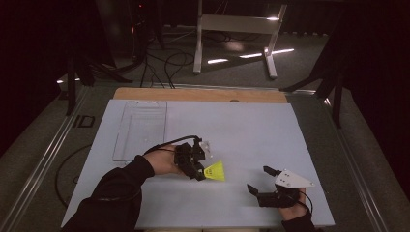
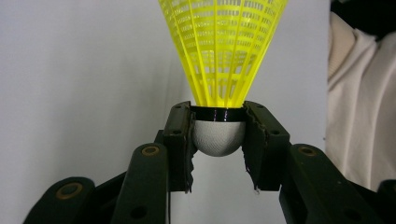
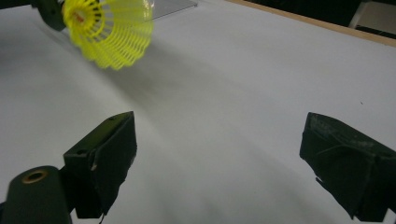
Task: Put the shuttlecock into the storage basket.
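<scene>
Left gripper view, yellow shuttlecock [image 2: 219,65] cork clamped between left hand-held gripper [image 2: 218,135] pads

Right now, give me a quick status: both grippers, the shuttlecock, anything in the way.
Left gripper shut on the yellow shuttlecock, pads on its white cork. Right gripper open, empty, low over the white table. Clear tray off at far left; nothing between the grippers.

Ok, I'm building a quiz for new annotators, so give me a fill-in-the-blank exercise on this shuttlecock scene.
1. The left gripper is shut on the shuttlecock at its white ____.
2. The shuttlecock's skirt is ____ in colour.
3. The right gripper has its jaws ____, with nothing between them.
4. A clear tray lies on the white ____.

Missing words: cork; yellow; open; table
</scene>
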The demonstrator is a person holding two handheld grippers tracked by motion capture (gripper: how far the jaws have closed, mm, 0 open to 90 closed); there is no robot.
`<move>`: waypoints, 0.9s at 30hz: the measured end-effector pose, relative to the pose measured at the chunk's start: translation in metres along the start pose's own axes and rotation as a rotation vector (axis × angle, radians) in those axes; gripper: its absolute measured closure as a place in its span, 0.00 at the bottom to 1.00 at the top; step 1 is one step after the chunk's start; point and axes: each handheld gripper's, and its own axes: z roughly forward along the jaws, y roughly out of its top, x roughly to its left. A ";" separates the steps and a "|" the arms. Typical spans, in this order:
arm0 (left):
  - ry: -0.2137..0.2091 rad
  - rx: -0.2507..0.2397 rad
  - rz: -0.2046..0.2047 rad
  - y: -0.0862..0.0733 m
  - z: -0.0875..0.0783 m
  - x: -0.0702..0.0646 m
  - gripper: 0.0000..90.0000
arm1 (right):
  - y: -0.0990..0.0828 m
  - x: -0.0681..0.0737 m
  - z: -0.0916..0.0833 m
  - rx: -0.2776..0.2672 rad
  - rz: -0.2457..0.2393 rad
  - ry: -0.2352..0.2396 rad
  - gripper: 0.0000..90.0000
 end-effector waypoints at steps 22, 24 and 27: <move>0.055 -0.065 -0.023 -0.013 -0.045 0.001 0.73 | 0.000 0.000 0.000 0.003 0.003 0.008 0.12; 0.062 -0.071 -0.031 -0.015 -0.049 0.001 0.73 | 0.000 0.000 0.000 0.004 0.001 0.008 0.12; 0.069 -0.080 -0.036 -0.017 -0.056 0.002 0.73 | 0.000 0.000 0.000 0.004 0.002 0.007 0.12</move>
